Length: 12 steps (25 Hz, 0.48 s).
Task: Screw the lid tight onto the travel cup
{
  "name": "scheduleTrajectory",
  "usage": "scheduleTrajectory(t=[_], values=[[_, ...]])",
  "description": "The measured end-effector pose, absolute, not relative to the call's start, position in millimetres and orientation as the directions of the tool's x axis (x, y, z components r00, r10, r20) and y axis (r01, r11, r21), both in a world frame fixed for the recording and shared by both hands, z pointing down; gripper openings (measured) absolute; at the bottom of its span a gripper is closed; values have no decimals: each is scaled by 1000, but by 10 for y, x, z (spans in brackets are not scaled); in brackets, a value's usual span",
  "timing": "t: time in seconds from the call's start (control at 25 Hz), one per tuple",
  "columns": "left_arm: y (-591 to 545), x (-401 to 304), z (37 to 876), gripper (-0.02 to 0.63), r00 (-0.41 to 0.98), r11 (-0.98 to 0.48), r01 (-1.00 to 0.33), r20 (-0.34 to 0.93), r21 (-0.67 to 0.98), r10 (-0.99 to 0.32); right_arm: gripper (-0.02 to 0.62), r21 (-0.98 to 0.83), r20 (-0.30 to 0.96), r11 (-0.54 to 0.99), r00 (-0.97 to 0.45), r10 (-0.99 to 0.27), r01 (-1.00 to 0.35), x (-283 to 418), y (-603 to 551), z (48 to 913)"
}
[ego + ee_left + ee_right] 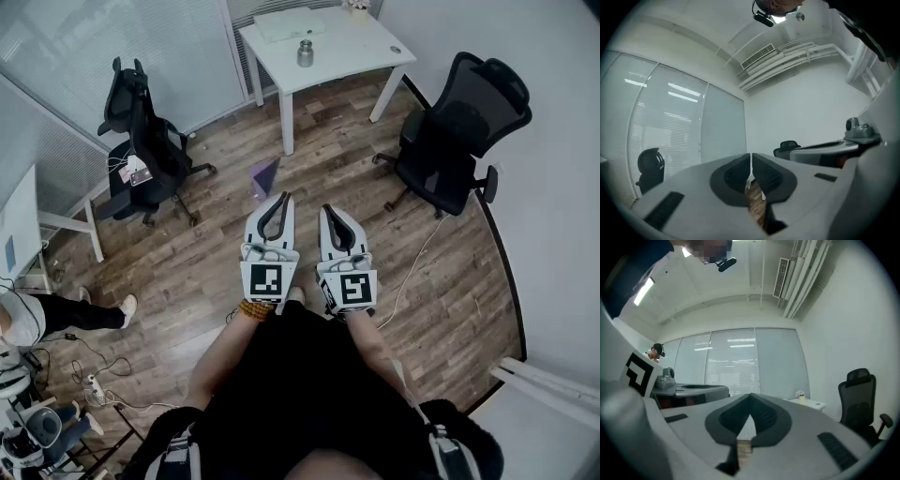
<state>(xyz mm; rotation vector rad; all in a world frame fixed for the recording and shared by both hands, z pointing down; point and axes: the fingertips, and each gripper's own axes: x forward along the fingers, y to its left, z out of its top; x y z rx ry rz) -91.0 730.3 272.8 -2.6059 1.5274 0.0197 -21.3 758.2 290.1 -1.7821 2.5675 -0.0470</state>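
At twelve o'clock in the head view, the travel cup point(305, 53) is showing too small to tell whether it is capped. The table point(361, 47) is running off the top edge. At nine o'clock, the left edge is cutting off a person point(42, 317).

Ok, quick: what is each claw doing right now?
Left claw: closed, nothing held.
Right claw: closed, nothing held.
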Motion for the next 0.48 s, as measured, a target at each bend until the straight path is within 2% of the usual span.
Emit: scheduleTrajectory(t=[0.16,0.48], values=[[6946,-921,2824,18,491,-489,-871,-57,-54,-869,0,-92,1,347,-348,-937,-933,-160,7204,2953],[5715,-833,3103,18,543,-543,-840,-24,-7,-839,0,-54,75,308,-311,-947,-950,-32,6035,3099]])
